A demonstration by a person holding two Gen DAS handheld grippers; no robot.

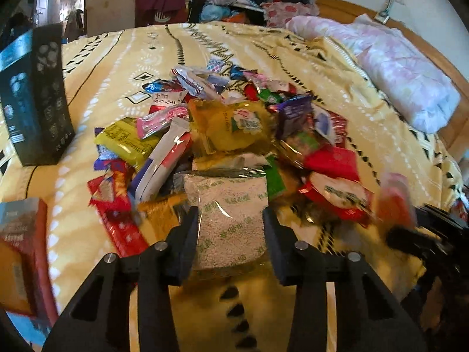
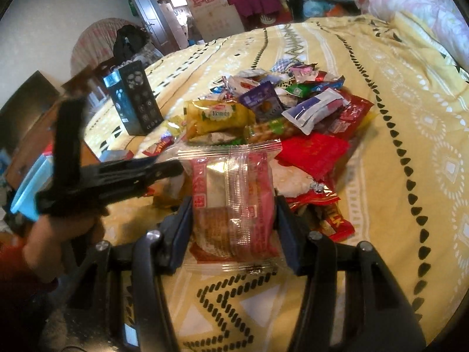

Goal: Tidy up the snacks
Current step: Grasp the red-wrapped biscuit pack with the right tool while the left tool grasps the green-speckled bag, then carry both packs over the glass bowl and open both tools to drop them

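Pinching a clear pkt of white grains [image 1: 230, 220], left gripper [image 1: 230, 223] sits at near edge of snack pile [image 1: 234, 135]; right gripper [image 2: 233, 214] clamps a pink-wrapped cake [image 2: 231, 202] above yellow bedspread [image 2: 381, 117], w/ dark box [image 1: 35, 96] upright beside.

The yellow bedspread [image 2: 381, 135] is showing as soft matt printed cloth. The snack pile [image 1: 222, 135] is presenting glossy, crinkled plastic and foil wrappers. The clear speckled packet [image 1: 231, 220] and the cake packet [image 2: 234, 199] are reflecting light off smooth transparent film. Both gripper bodies are appearing as matt black plastic with bright metal pins. The dark box [image 1: 38, 99] is looking like smooth printed cardboard.
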